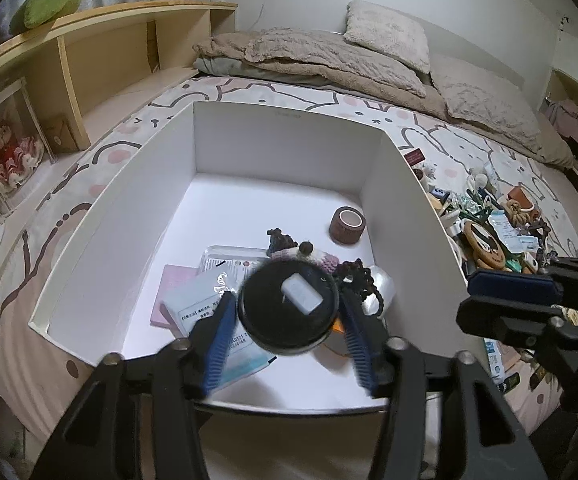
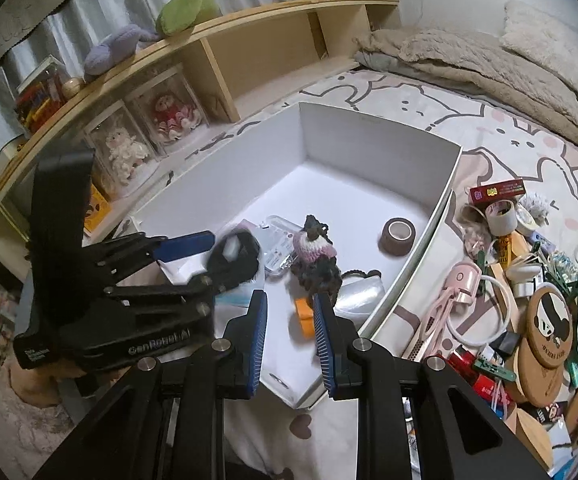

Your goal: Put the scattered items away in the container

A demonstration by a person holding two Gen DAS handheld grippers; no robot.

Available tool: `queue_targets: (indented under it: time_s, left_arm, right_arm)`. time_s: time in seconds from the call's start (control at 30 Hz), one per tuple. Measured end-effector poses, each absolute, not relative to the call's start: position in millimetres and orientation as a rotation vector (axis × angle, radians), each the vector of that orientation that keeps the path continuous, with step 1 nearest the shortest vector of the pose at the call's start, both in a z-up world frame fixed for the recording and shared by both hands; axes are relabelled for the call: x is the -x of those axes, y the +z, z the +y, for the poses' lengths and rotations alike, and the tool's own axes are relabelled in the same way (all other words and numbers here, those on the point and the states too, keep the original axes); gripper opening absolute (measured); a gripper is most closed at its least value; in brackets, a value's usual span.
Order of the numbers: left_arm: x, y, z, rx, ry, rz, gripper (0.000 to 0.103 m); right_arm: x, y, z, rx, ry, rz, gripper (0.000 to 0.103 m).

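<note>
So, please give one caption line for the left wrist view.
Left gripper open around a black round lid above the white box.

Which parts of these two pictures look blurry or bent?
Left wrist view: the round black lid between the left tool fingers is smeared, and the white box walls bow outward. Right wrist view: that lid is smeared too, the wooden shelf curves, and the corners go dark; the clutter looks sharp.
</note>
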State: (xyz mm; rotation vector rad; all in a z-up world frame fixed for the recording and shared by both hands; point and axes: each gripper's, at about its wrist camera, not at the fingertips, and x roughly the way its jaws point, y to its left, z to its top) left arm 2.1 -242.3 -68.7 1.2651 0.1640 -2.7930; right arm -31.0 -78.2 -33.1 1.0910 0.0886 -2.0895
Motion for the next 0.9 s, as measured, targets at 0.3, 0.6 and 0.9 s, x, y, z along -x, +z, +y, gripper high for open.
queue_targets:
  time_s: [0.3,0.6,0.9]
  left_arm:
    - [-6,-63,-243,-1.235,-2.778,0.168,0.081]
    - [-11,-53,-239,-1.206,-2.79,0.162,0.081]
    - [-22,-39,-234,-1.156,-2.807,0.165,0.082]
  right_arm:
    - [31,-33,-73,-1.089,-2.09,0.064,0.024]
    - [27,-25,-64,-1.036,-2.109,0.029,0.023]
    - [26,-14,-45,-0.974,-2.142,-0.031,0.024]
